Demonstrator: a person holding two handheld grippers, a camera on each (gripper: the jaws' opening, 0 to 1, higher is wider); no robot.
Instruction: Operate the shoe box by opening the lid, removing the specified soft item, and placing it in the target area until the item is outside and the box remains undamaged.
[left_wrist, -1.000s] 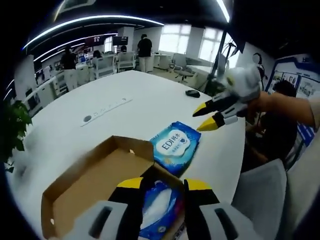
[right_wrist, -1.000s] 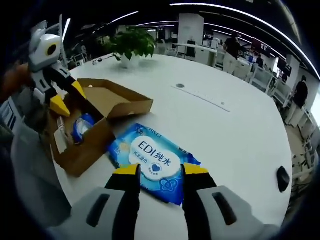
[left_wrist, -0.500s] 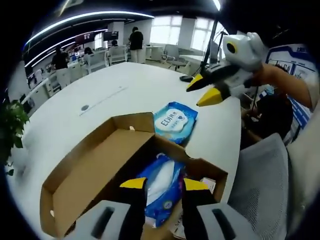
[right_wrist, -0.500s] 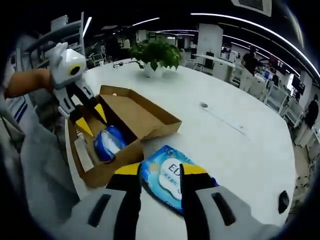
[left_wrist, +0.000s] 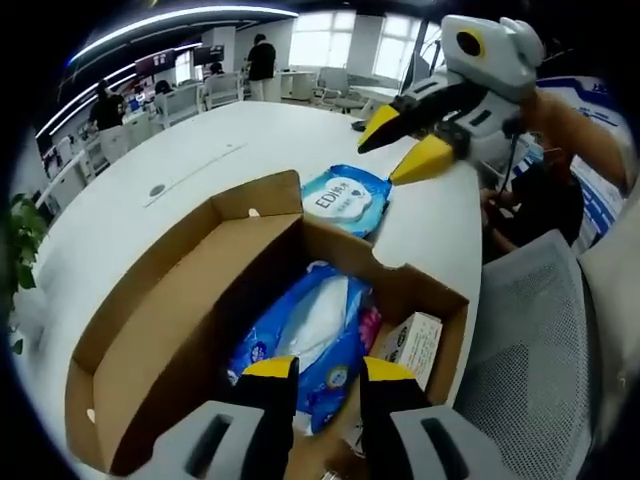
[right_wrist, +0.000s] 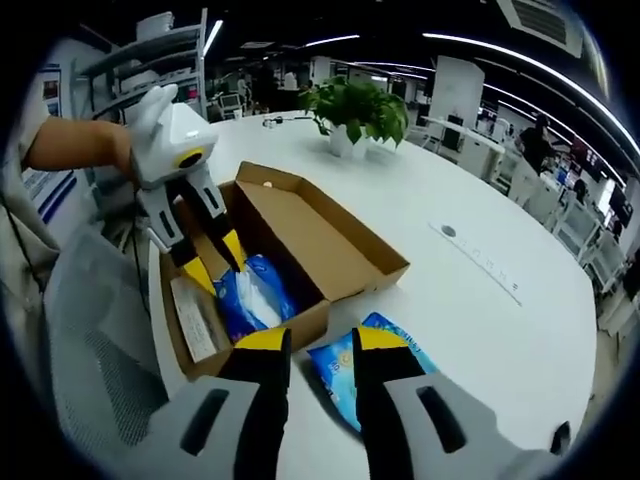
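The left gripper (right_wrist: 215, 262) has dropped closer into the open shoe box (left_wrist: 180, 330), jaws spread either side of the blue wipes pack (left_wrist: 305, 345) inside, probably not yet touching it; the right gripper (left_wrist: 405, 140), jaws apart and empty, has lifted off the other wipes pack (left_wrist: 345, 197) on the white table (left_wrist: 200, 170); one item is out, another grab looks imminent.
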